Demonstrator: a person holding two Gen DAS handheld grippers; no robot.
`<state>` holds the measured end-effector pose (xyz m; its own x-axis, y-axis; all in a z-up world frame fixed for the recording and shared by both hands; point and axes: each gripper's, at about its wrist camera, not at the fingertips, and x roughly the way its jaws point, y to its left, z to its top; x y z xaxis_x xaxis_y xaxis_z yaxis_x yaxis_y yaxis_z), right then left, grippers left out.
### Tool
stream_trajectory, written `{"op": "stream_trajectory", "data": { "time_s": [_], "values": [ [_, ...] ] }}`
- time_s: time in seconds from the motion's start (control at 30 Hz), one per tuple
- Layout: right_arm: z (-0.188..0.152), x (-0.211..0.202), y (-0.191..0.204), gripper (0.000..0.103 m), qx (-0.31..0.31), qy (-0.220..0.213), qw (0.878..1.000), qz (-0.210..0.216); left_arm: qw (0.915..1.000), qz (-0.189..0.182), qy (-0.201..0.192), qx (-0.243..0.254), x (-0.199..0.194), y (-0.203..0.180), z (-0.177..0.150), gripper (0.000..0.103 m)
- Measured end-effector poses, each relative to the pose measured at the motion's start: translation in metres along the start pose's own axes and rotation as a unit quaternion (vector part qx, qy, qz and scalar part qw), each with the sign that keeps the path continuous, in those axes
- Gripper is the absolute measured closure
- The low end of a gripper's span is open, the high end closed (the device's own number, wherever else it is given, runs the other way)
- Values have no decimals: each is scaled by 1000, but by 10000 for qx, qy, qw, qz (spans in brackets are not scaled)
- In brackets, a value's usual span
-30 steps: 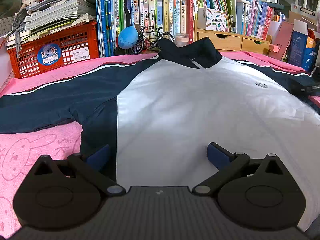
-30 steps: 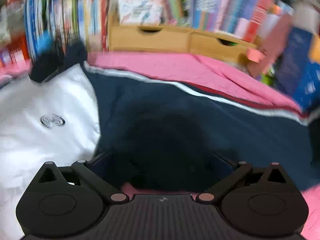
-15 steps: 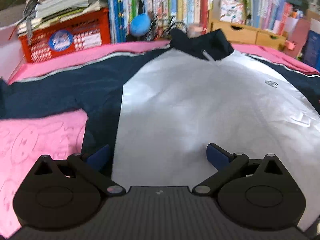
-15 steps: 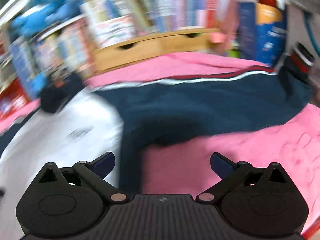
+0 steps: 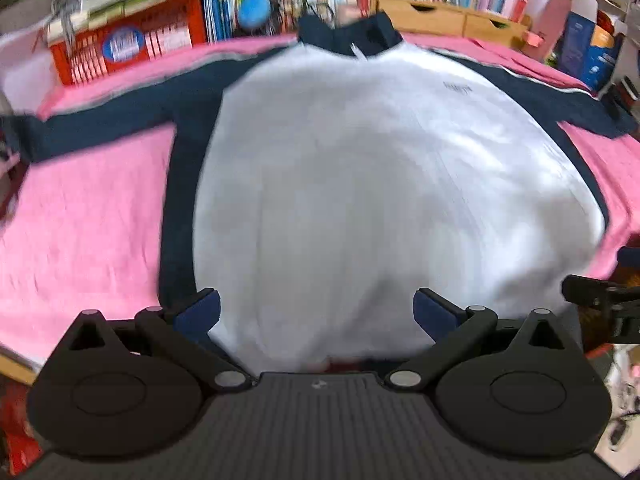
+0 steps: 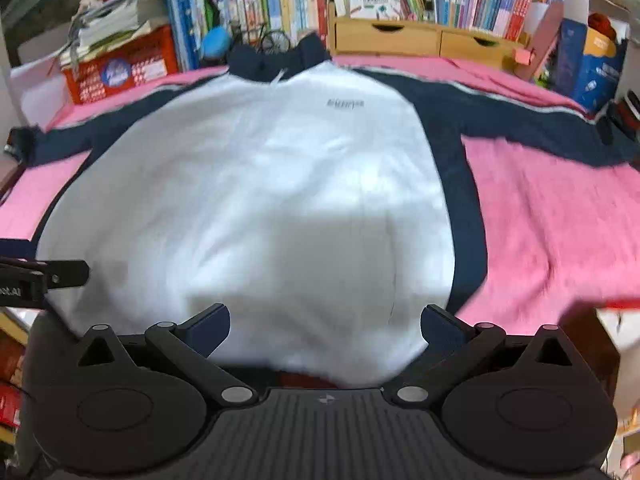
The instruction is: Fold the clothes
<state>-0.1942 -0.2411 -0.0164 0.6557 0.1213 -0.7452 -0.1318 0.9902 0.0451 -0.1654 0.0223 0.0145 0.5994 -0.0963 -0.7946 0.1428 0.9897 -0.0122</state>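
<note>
Both the left claw point(image 5: 316, 310) and the right claw point(image 6: 325, 328) hang side by side, jaws spread wide.

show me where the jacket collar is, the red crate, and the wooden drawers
collar point(image 6: 276, 60), right wrist view, on the dark navy fabric at the neck.
red crate point(image 6: 120, 72), right wrist view, on its front wall by the round blue sticker.
wooden drawers point(image 6: 386, 36), right wrist view, on the left drawer's front.
</note>
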Motion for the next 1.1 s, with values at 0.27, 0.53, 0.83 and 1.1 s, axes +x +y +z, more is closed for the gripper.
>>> {"op": "stream_trajectory", "data": {
  "time_s": [0.27,0.53,0.83,1.1],
  "values": [
    [-12,-17,4,0,177,-35,9998,124,9994,-64,227,-235,-7,3,-20,0],
    [-11,-22,7,0,75,-88,9999,103,9997,23,59,-220,-17,0,-21,0],
    [-6,-31,8,0,-66,-121,9999,16,9999,-78,-22,-71,-23,-11,-14,0],
    [-2,-23,4,0,-29,-29,10000,33,9998,17,100,-147,-13,-10,-10,0]
  ]
}}
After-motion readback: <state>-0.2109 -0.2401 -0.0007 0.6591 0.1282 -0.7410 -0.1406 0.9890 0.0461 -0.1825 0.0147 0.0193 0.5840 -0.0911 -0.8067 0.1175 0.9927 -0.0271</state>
